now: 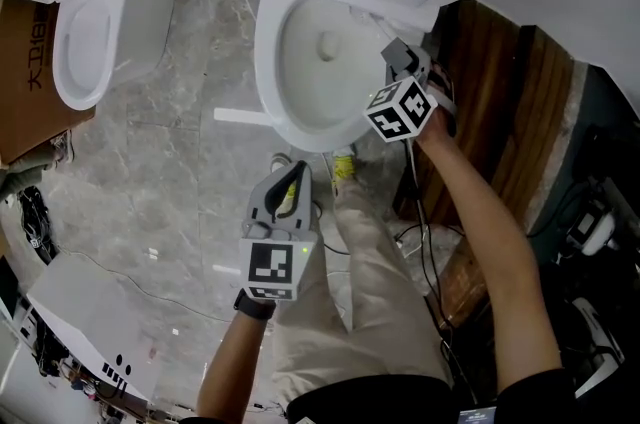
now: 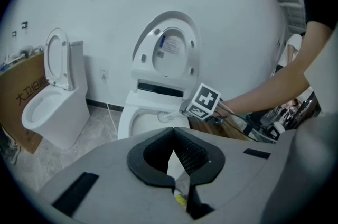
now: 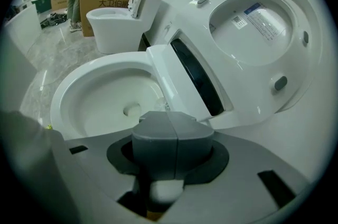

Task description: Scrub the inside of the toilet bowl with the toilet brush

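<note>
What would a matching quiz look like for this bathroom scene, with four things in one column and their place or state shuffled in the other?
Things:
1. toilet lid
2. cardboard box
3. left gripper
4. right gripper

Place or state:
A. at the bowl's rim, jaws shut on the toilet brush
B. raised
C. beside the second toilet
D. held back in front of the bowl, jaws together with nothing between them

Pairs: 1-B, 2-C, 3-D, 4-A

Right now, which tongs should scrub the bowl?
Right: the right tongs, shut on the toilet brush, sit at the toilet bowl rim; the left tongs hang shut and empty.
</note>
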Tool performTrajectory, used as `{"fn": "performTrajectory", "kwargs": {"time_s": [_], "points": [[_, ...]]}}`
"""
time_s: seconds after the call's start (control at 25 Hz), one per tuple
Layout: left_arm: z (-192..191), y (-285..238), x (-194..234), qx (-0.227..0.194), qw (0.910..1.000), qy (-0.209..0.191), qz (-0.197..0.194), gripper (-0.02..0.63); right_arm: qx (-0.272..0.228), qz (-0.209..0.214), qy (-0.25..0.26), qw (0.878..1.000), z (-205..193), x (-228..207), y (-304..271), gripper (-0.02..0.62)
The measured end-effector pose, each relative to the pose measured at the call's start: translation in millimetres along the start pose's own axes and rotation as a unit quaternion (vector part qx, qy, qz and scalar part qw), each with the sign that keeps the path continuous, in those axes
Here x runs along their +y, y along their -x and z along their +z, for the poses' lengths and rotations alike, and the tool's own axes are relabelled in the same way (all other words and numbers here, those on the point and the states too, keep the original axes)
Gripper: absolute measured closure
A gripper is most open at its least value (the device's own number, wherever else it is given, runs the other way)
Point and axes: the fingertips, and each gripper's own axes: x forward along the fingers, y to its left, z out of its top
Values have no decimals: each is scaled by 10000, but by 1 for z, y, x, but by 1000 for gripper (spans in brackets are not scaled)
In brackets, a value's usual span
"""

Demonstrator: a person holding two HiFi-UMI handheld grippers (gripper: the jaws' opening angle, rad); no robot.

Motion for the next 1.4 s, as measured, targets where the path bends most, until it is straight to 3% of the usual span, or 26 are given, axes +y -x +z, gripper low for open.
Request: {"fn": "performTrajectory", "kwargs": {"time_s": [0.32,0.76,0.96,1.16,1.4], "points": [[-2,7,16,-49,9990,439,83,588,426,-48,235,9988,-17,10,11,431],[-6,12,21,-53,9992,392,97,588,785,132,357,9962,-40,18,24,431],[-7,15,22,-62,9993,366,98,588,959,239,673,9928,-45,24,32,433],[-7,17,25,-68,9998,36,202,588,1131,424,1019,9874,-45,36,40,431],[-12,18,25,-69,9995,223,206,588,1278,691,1204,9820,-48,51,51,433]]}}
